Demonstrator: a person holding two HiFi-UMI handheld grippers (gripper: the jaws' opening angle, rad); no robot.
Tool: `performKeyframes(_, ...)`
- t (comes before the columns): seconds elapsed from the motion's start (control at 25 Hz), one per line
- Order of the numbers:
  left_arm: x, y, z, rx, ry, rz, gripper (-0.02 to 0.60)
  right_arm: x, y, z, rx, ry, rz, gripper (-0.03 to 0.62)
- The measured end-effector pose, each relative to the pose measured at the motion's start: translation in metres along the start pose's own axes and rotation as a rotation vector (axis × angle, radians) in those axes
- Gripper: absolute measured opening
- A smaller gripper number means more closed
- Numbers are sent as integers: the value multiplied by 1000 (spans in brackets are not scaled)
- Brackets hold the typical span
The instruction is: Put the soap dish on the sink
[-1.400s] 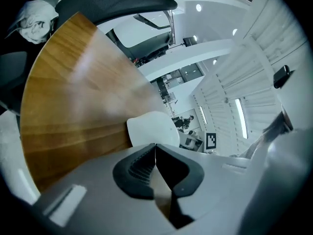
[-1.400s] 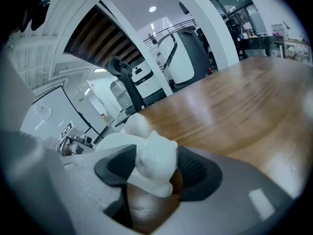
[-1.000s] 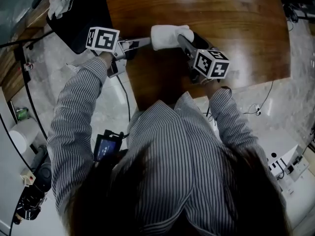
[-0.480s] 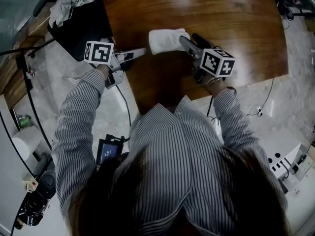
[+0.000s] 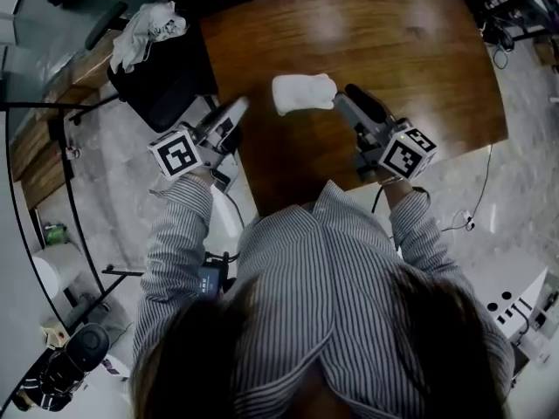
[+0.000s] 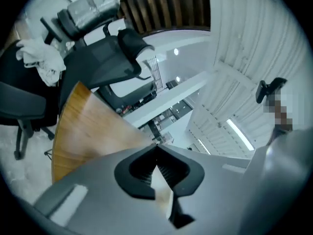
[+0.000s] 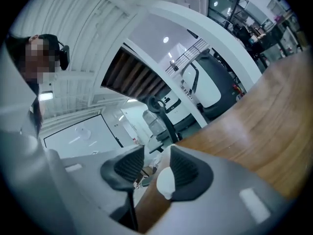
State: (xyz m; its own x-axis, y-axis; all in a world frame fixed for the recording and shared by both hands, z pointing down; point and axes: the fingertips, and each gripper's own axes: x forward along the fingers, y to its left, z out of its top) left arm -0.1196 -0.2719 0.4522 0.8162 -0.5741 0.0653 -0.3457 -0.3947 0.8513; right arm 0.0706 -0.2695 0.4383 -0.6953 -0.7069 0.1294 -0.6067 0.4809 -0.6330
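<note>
- The wooden worktop fills the upper head view. It carries only the task item, and no sink appears in any view, so the destination cannot be located from here.
- The person, in a striped shirt, stands at the near edge with both arms forward, one tool to either side of the item. In my judgement this is a stance for a handling step, not for carrying.
- A black office chair stands off the worktop's left corner, clear of both arms. It plays no part in the work.
- The right claw points at the right end of the soap dish, its tip at or touching that edge. In the right gripper view the right claw has its jaws parted. A small white piece, which I take for the dish edge, lies against one pad, with open background showing beside the other pad. Judgement: it is aligned on the dish but not clamped.
- The left claw sits near the worktop's left edge, apart from the dish. In the left gripper view the left claw has its tips together and nothing between them, so it is idle.
- The soap dish, white and oblong, rests on the worktop between the two tools and nearer the right one. The task appears not yet done.
- A crumpled white cloth is draped on the chair and is unrelated.
</note>
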Motion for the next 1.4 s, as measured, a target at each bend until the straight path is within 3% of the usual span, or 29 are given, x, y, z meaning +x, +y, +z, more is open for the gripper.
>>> performKeyframes(0.08, -3, -15, 4, 77, -101, 45, -2, -6, 18, -1, -17, -12, 9, 110)
performKeyframes(0.2, 0, -32, -10, 79, -168, 100, -2, -11, 42, -7, -5, -24, 19, 67)
performKeyframes(0.36, 10, -43, -56, 58, -38, 154, -2, -13, 60, -34, -20, 61, 27, 60)
performKeyframes(0.56, 19, -44, -93, 63, 55, 153, -2, -14, 65, -64, -3, 161, 4, 58)
performKeyframes(0.76, 20, -47, -99, 46, 57, 156, -2, -22, 64, -64, -14, 170, -9, 2)
performKeyframes(0.88, 21, -47, -107, 8, 71, 145, -2, -24, 67, -66, -21, 172, -1, 2)
performKeyframes(1.4, 24, -48, -109, -8, 83, 144, -2, -20, 66, -68, -32, 208, -8, 2)
